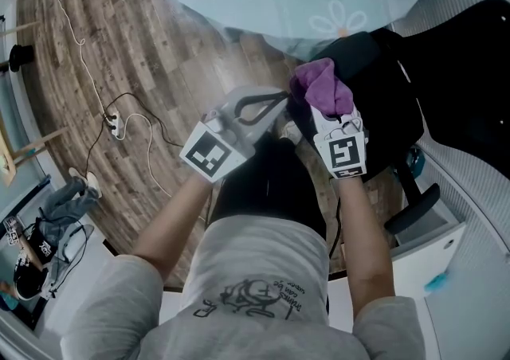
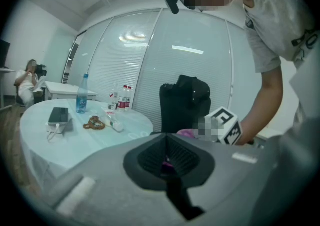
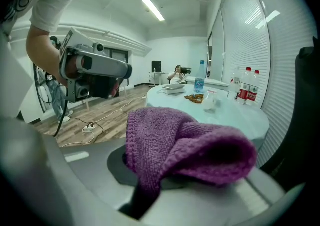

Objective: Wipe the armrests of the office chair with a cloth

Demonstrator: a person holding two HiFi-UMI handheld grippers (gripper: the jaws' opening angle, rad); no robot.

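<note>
Although both grippers hover side by side at the middle of the head view, only one is loaded. On the left of the pair, the left gripper [image 1: 267, 106] has its jaws drawn together on nothing; its own view shows only a sliver of purple beyond them. Just to its right, the right gripper [image 1: 319, 107] is clamped on the cloth [image 1: 323, 80], which sits at centre frame over the near edge of the black office chair [image 1: 382, 103]. Whether it touches the chair I cannot tell. Further right and lower, a black bar [image 1: 412, 207] looks like an armrest, apart from the cloth.

The step in hand seems to be bringing the cloth to an armrest. To do it well, I would hold the clamp firm, lay the loose fold on the pad rather than the hard jaws, and stroke along its length. The free gripper could steady the chair, which may swivel or roll on the wooden floor [image 1: 143, 48].

The cloth is purple, knitted in texture, thick and soft. It is bunched into a fold that bulges beyond the jaws, with one tail pinched between them.
</note>
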